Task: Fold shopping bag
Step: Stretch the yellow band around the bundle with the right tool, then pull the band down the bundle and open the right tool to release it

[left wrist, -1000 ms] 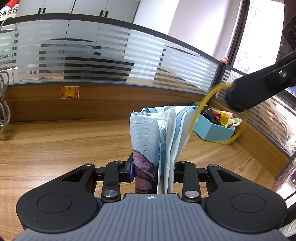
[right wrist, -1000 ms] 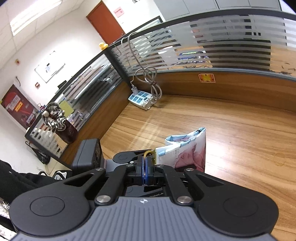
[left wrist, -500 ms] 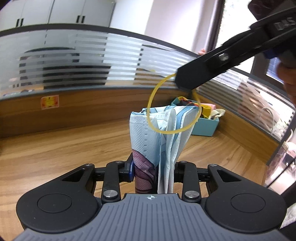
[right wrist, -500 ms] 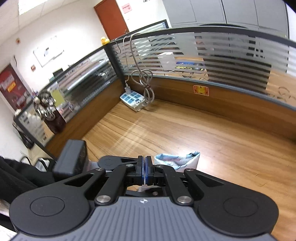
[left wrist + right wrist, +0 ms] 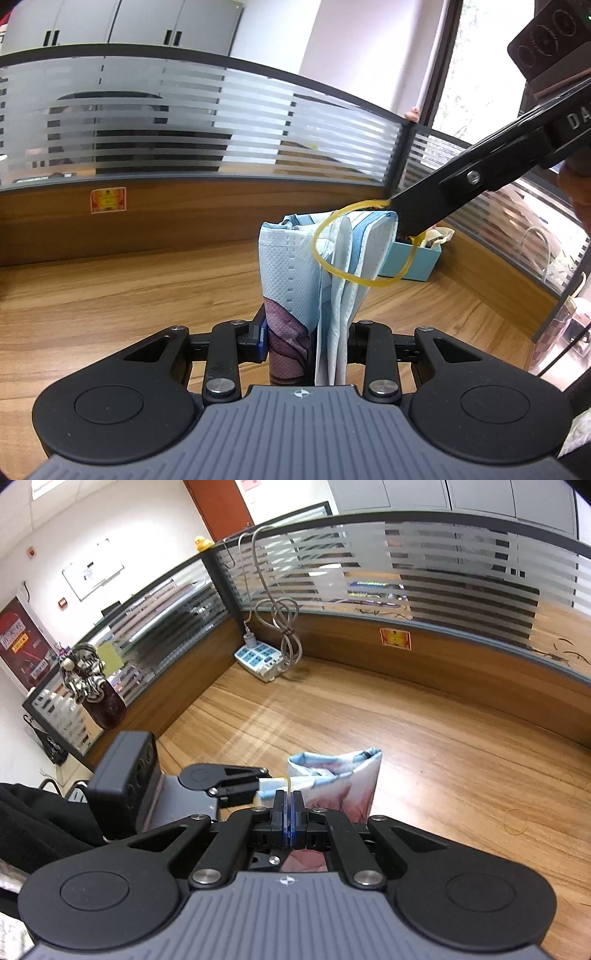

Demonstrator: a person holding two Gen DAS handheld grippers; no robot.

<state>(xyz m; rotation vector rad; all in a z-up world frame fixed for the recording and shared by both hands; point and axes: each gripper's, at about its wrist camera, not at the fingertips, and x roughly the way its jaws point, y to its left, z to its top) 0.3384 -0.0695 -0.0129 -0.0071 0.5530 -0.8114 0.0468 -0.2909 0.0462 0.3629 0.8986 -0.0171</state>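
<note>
My left claw (image 5: 306,347) is clamped on the folded shopping bag (image 5: 295,280), gripping its lower end so the bundle stands upright above the wooden worktop (image 5: 110,295), straight ahead at twelve o'clock from the left wrist camera. The bag looks light and soft, a limp embossed fabric in several loose layers that would splay apart if I let go (the right-hand layers already hang a little free), so I judge the best hold is low across the whole stack, as it is now, leaving the top end clear.

My right claw (image 5: 397,218) comes in from two o'clock, pressed together on a yellow rubber band (image 5: 354,278). The loop hangs open at the bag's top right corner, its near side in front of the upper layers; I think the far side has not passed over the top yet, though the fisheye makes that hard to call. From the right wrist view the bag (image 5: 343,779) sits just beyond the closed fingers, at about one o'clock, with the left claw (image 5: 236,782) at ten. The band will be stretchy and grippy, likely to snag on the cloth edges
</note>
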